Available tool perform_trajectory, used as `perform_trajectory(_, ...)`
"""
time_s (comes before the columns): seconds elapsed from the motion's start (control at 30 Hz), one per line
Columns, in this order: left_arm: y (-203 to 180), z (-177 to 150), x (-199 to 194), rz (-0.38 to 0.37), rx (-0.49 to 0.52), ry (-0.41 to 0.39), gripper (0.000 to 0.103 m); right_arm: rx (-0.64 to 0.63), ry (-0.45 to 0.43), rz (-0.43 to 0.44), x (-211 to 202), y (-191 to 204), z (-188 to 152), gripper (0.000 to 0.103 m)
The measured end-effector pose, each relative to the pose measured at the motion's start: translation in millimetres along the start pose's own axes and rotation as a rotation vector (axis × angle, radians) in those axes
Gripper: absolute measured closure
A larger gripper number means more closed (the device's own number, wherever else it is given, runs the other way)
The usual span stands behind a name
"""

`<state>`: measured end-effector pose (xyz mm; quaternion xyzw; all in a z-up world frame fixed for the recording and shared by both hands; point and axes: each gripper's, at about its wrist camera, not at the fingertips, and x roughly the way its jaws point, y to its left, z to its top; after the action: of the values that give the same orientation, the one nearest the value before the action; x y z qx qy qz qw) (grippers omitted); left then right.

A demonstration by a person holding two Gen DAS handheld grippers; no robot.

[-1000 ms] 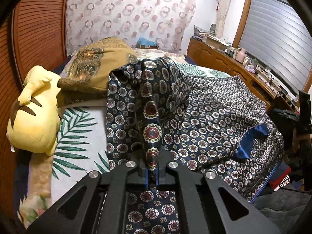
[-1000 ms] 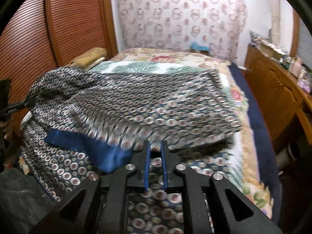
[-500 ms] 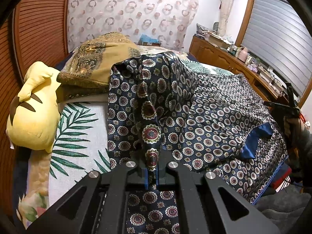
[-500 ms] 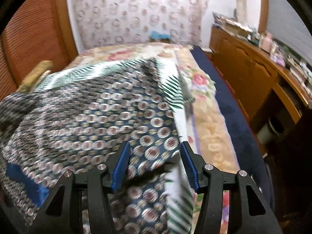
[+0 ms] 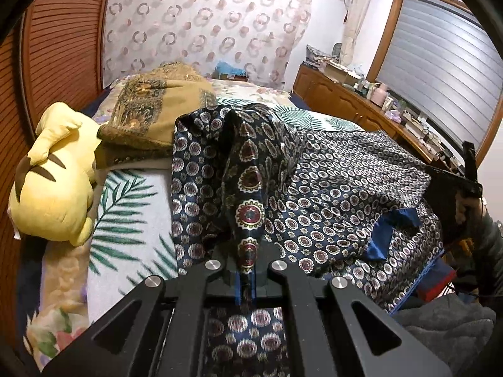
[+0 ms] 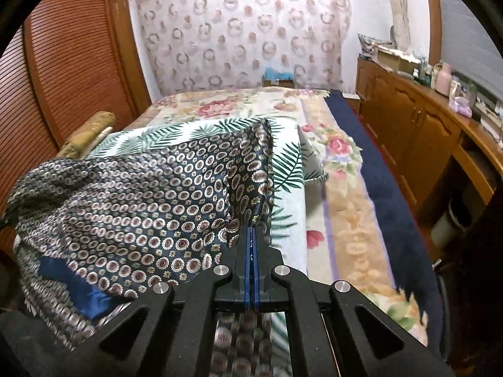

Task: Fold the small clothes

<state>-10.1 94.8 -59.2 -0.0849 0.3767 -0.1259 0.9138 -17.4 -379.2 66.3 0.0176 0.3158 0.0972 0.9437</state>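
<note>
The left gripper (image 5: 247, 286), low in the middle of its frame, has its blue pads pressed together on a bunched fold of the navy medallion-print garment (image 5: 330, 194), which rises from the pinch in a peaked ridge toward the frame's centre. The right gripper (image 6: 252, 270), bottom centre of its own view, has just clamped down; its pads meet on another edge of the same garment (image 6: 132, 207), the cloth gathering into a point right at the tips. From there the fabric spreads left and down across the bed (image 6: 342, 220), with a plain blue lining patch (image 6: 75, 286) showing at lower left. Under it lies a white palm-leaf sheet (image 5: 125, 220). At the left edge of the left view sits a yellow plush toy (image 5: 53, 194), touching an ochre patterned cushion (image 5: 151, 116) above it. At far right a hand (image 5: 470, 207) grips what seems to be the other tool's black body, though it is dim there. A wooden sideboard (image 6: 418, 132) runs along the right.
</note>
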Motion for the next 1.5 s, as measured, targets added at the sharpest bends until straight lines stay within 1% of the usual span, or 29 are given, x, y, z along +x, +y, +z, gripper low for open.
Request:
perform_trajectory(0.1,-1.6,-4.6,-6.6,0.022,0.008,0.016,0.099,-0.009,0.005,-0.002,-25.9,4.0,-12.5,0.102)
perform_trajectory(0.2,-1.2,-10.7,-13.0,0.033,0.003,0.032,0.099,-0.022,0.029,-0.004,-43.0,11.8,-29.4,0.102)
perform_trajectory(0.27,0.7,-13.2,-15.3,0.057,-0.004,0.039,0.099,-0.027,0.047,-0.006,-51.2,11.1,-37.5,0.102)
perform_trajectory(0.3,1.2,-13.7,-16.3,0.064,-0.003,0.039,0.095,-0.024,0.058,-0.004,-55.0,9.8,-41.8,0.102)
perform_trajectory(0.33,1.8,-13.5,-18.8,0.078,0.000,0.032,0.089,-0.026,0.067,-0.007,-58.0,10.0,-46.5,0.102)
perform_trajectory(0.37,3.0,-12.5,-20.5,0.084,0.002,0.023,0.086,-0.028,0.071,-0.015,-61.8,8.9,-45.3,0.102)
perform_trajectory(0.4,3.7,-10.7,-22.6,0.091,0.003,0.013,0.078,-0.030,0.073,-0.024,-63.8,9.4,-47.5,0.102)
perform_trajectory(0.43,4.7,-8.8,-25.8,0.098,0.003,-0.001,0.072,-0.032,0.074,-0.027,-64.6,10.9,-42.3,0.098)
perform_trajectory(0.47,6.7,-6.4,-29.7,0.108,0.006,-0.019,0.068,-0.033,0.071,-0.028,-64.4,11.9,-38.6,0.096)
perform_trajectory(0.5,7.6,-4.5,-33.1,0.114,0.011,-0.036,0.063,-0.036,0.067,-0.034,-62.3,14.0,-33.4,0.092)
perform_trajectory(0.57,8.9,2.8,-35.6,0.116,0.020,-0.055,0.062,-0.046,0.058,-0.046,-51.9,16.4,-22.6,0.078)
perform_trajectory(0.63,10.6,12.9,-33.2,0.131,0.030,-0.067,0.060,-0.049,0.049,-0.047,-42.2,19.2,-12.2,0.049)
perform_trajectory(0.67,11.6,18.2,-30.1,0.140,0.036,-0.072,0.059,-0.050,0.042,-0.044,-39.0,20.6,-8.6,0.046)
perform_trajectory(0.73,14.2,31.4,-20.4,0.156,0.045,-0.077,0.059,-0.056,0.025,-0.036,-30.2,24.1,-3.5,0.045)
perform_trajectory(0.87,17.6,53.8,-1.9,0.177,0.061,-0.078,0.059,-0.060,0.011,-0.025,0.1,26.2,17.7,0.045)
perform_trajectory(0.97,21.0,68.6,16.2,0.179,0.065,-0.068,0.059,-0.055,0.005,-0.014,23.5,25.7,28.4,0.044)
perform_trajectory(1.1,22.1,86.5,45.2,0.179,0.074,-0.032,0.059,-0.071,0.028,-0.011,61.1,21.7,41.7,0.044)
perform_trajectory(1.2,27.2,99.2,70.7,0.207,0.071,0.004,0.059,-0.079,0.046,-0.022,88.6,17.5,51.9,0.044)
perform_trajectory(1.3,29.1,106.3,85.2,0.216,0.070,0.021,0.059,-0.074,0.080,-0.025,116.7,12.8,62.1,0.041)
perform_trajectory(1.4,33.0,114.0,94.4,0.222,0.063,0.037,0.059,-0.082,0.104,-0.033,138.6,11.3,71.9,0.041)
perform_trajectory(1.5,36.0,119.1,101.3,0.226,0.057,0.055,0.057,-0.074,0.123,-0.017,155.5,6.8,78.5,0.041)
